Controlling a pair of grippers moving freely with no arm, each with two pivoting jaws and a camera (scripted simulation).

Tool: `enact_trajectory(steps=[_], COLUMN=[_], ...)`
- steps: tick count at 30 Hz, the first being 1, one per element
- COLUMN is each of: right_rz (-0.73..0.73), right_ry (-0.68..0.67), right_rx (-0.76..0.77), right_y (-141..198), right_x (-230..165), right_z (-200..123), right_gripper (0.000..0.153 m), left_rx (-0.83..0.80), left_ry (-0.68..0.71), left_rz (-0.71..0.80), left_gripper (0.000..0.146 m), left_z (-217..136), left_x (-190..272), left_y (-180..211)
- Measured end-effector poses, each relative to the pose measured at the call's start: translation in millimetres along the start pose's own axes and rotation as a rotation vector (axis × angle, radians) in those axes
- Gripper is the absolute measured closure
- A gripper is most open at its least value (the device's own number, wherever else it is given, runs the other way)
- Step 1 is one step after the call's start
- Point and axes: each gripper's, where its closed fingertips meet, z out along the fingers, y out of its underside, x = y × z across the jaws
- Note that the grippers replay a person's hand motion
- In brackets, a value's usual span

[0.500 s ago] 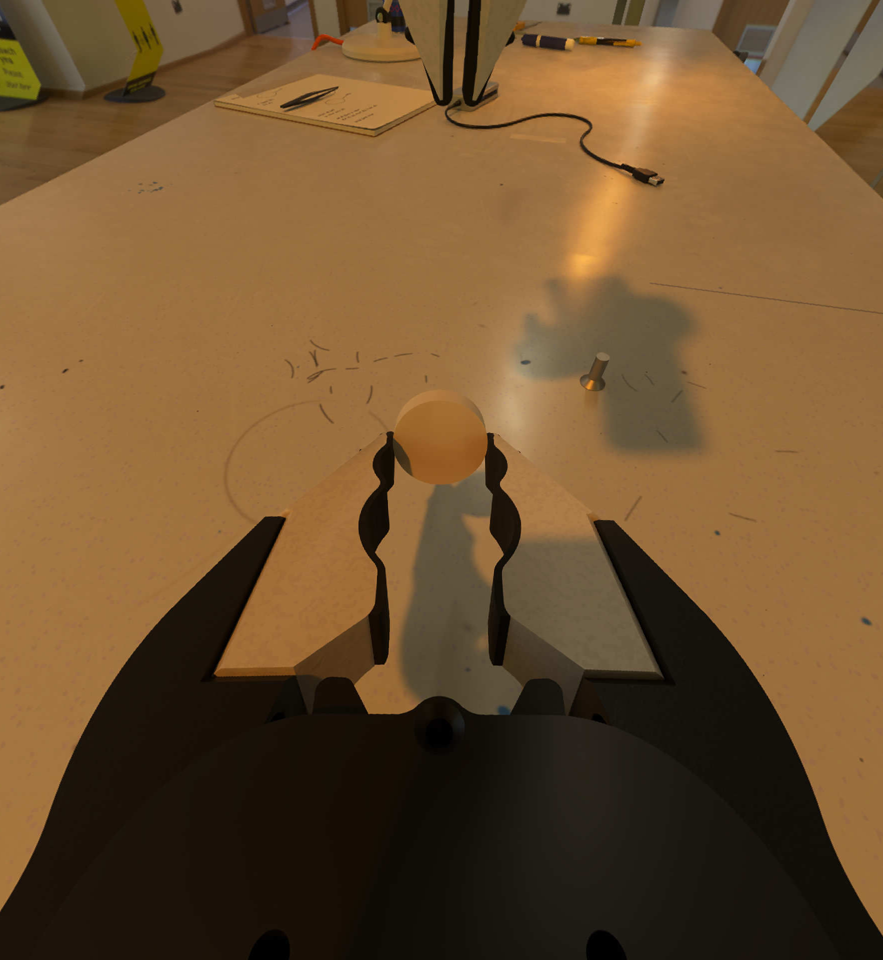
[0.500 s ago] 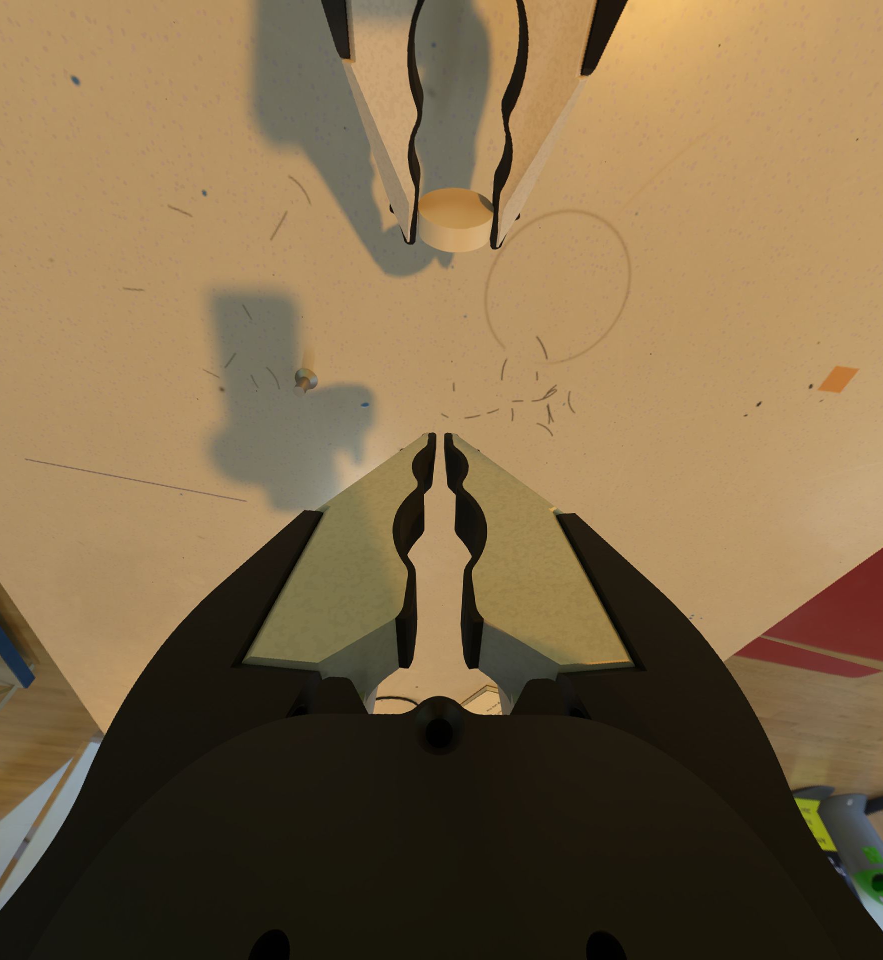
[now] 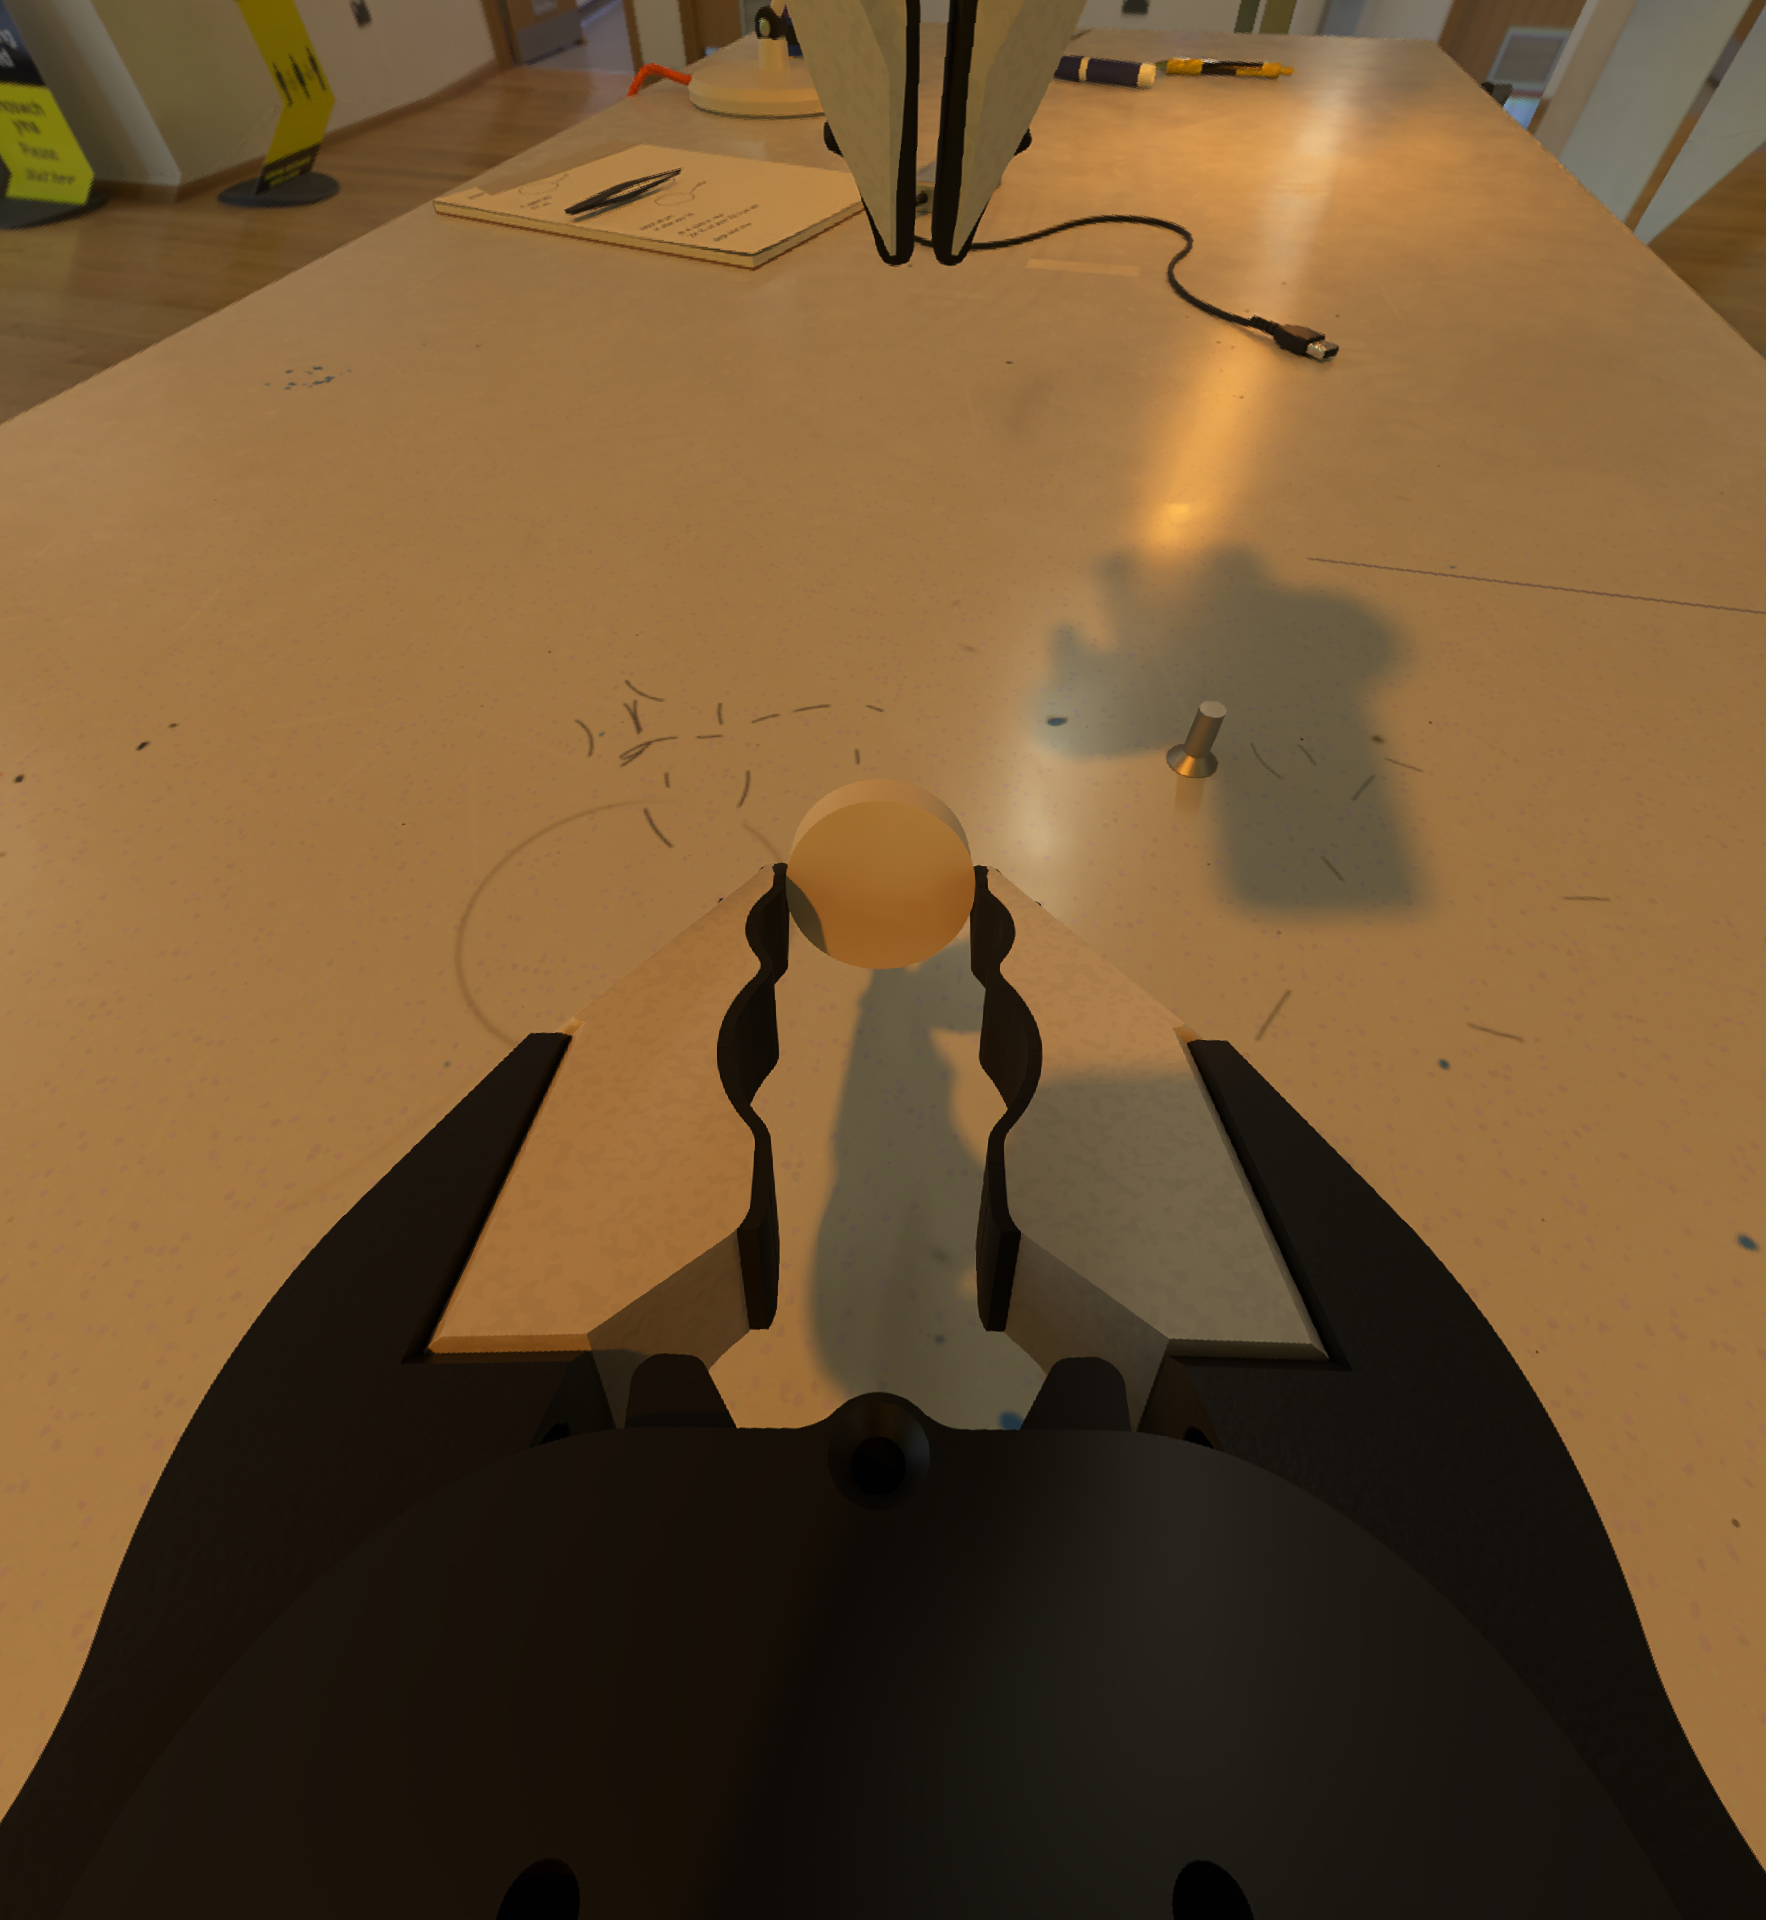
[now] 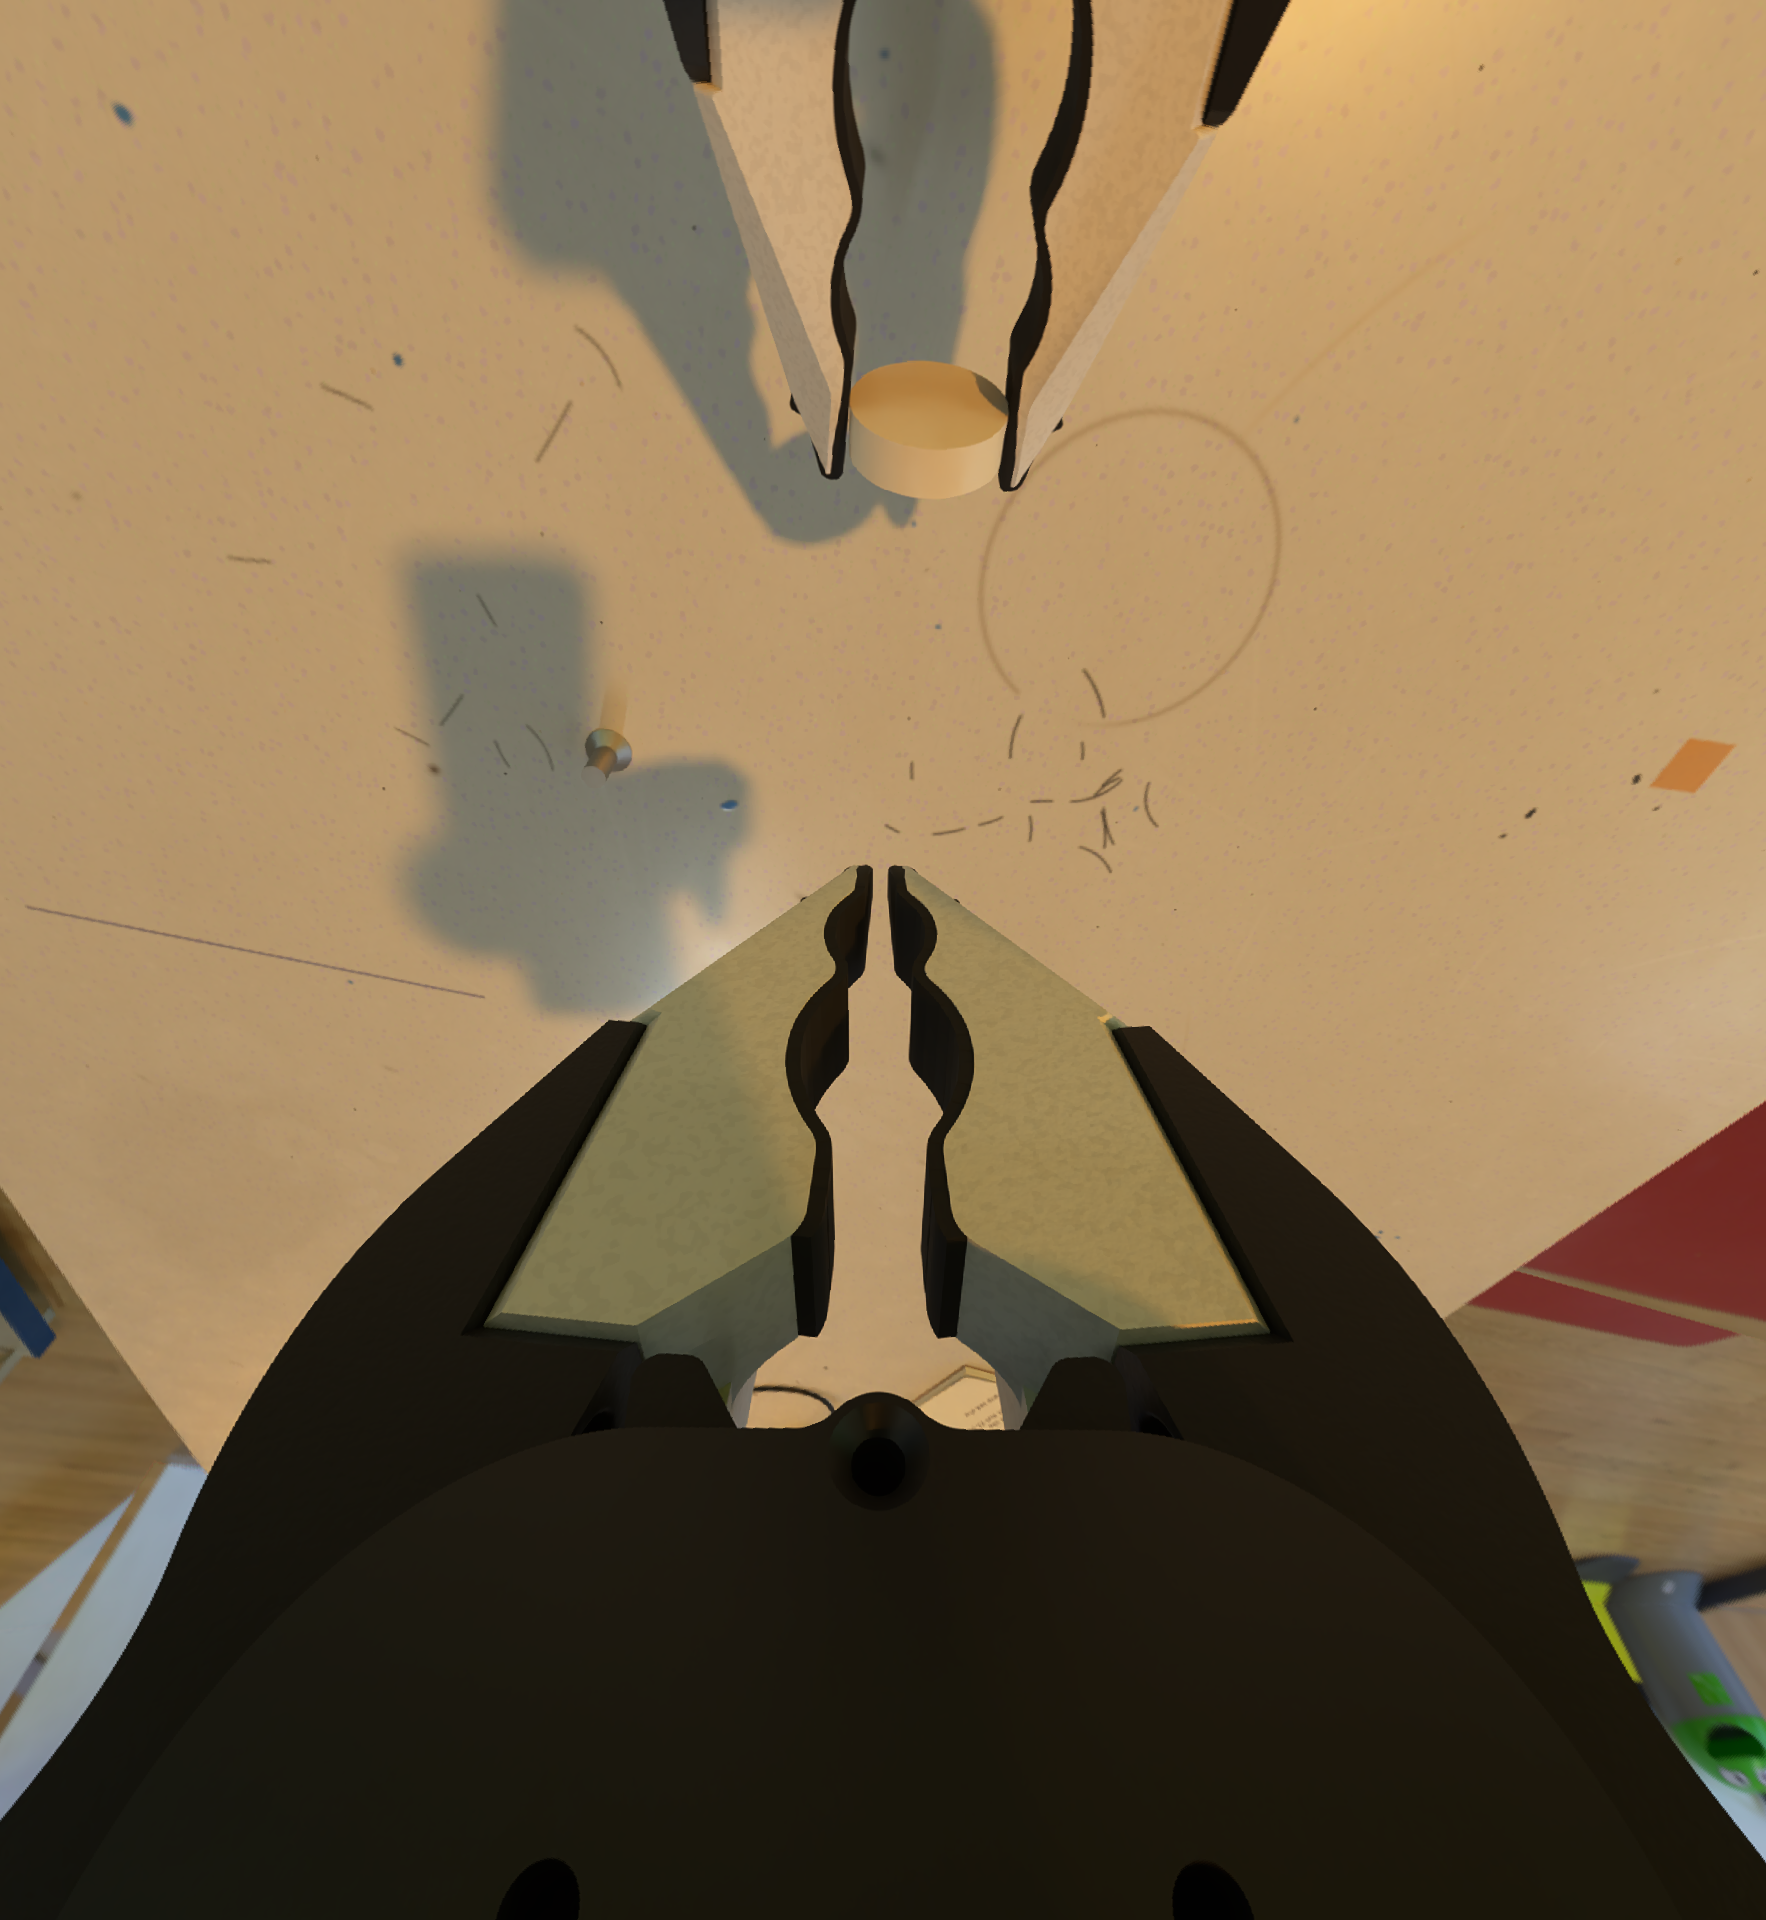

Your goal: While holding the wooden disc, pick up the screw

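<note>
Left gripper (image 3: pixel 879 883), black body with pale wood-grain fingers, is clamped on the round tan wooden disc (image 3: pixel 880 883) at its fingertips, disc clear of the long tan wooden table (image 3: pixel 443 540). Right gripper (image 4: pixel 880 873), same build, hangs above the table pointing down, jaws nearly closed with only a thin slit and nothing in them. Small grey metal countersunk screw (image 4: pixel 606 750) stands head-down on the table, shank up, long axis roughly vertical. From the right gripper's tips it lies ahead and off to the left in that camera, apart from them; from the left gripper it sits ahead and to the right (image 3: pixel 1198 740). Free claw is the right one, so my read: it must open wider, shift over the screw, then drop along the shank.
</note>
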Motion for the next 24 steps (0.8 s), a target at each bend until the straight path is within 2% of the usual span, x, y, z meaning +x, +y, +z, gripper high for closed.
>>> enact_trajectory(steps=[8, 16, 24], right_rz=[0.06, 0.029, 0.012], right_ry=[-0.01, -0.003, 0.048], right_rx=[0.163, 0.139, 0.199], right_y=[1.3, 0.6, 0.6], right_x=[-0.9, -0.5, 1.7], right_z=[4.1, 4.3, 2.8], right_gripper=[0.15, 0.15, 0.145], left_rx=[-0.004, -0.002, -0.001], left_ry=[-0.006, -0.006, -0.001], left_rz=[0.003, -0.004, -0.005], left_gripper=[0.111, 0.111, 0.111], left_z=[0.5, 0.2, -0.1], left_x=[-0.4, -0.3, -0.4], left_y=[0.0, 0.1, 0.1])
